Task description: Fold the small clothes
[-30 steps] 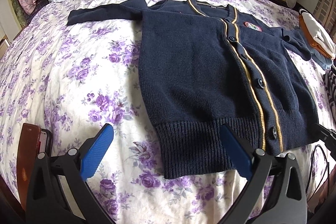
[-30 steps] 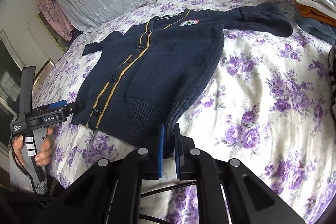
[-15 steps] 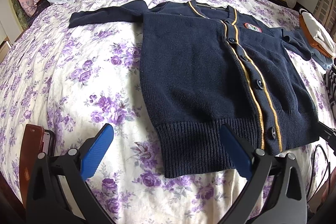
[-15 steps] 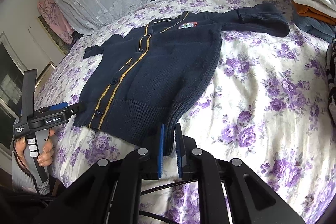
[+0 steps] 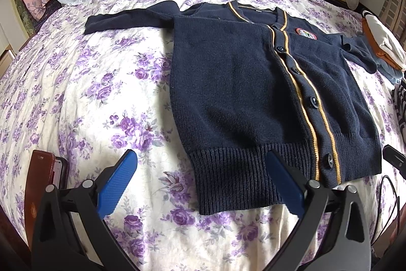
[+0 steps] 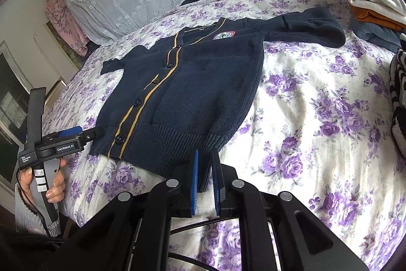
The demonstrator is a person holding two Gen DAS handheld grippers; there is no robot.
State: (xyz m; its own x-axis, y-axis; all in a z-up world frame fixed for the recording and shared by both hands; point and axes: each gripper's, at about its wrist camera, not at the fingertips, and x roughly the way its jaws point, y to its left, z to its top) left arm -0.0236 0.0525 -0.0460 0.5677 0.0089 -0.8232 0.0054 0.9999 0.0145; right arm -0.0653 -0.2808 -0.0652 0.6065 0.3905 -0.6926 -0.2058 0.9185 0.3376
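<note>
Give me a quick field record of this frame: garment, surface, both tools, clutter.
garment: navy cardigan, buttoned, yellow placket stripes, chest badge, lying face up
surface: floral bedspread
sleeves: both spread outward, neither folded in
left tool: open, at the hem, pads not pressing fabric
right tool: shut on the cardigan's hem corner
clutter: stack of folded clothes at the bed's far edge; phone in brown case beside the left tool
fold state: no fold made yet
</note>
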